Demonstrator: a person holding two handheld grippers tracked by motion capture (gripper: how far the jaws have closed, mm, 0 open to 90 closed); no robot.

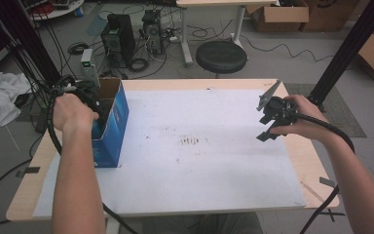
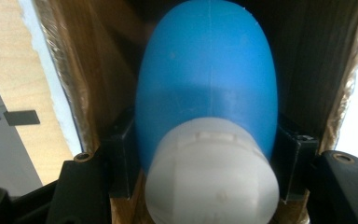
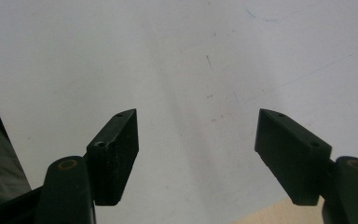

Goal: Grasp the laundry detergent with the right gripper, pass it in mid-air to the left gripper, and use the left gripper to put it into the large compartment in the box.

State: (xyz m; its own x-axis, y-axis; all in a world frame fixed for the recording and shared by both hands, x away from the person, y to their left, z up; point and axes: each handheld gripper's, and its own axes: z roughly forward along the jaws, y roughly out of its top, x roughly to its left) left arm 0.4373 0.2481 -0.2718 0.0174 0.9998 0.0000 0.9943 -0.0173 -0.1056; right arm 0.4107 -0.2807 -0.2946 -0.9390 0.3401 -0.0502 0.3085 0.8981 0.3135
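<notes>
At the left of the high view stands an open blue cardboard box (image 1: pixel 112 127) on the white-covered table (image 1: pixel 214 161), and the left gripper (image 2: pixel 207 154), reaching into it, pinches a smooth, rounded blue plastic bottle (image 2: pixel 207 79) just behind its ribbed white cap (image 2: pixel 212 182). The slick, curved sides could slip from the flat black jaws, or the bottle could catch the rough brown box wall and tip. At the right of the high view, the right gripper (image 3: pixel 198 154) hangs spread and empty over the table.

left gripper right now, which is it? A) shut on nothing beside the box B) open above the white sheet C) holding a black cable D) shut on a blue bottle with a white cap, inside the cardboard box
D: in the left gripper view the left gripper has its jaws pressed on both sides of the blue bottle, with the brown inner walls of the box around it.
</notes>
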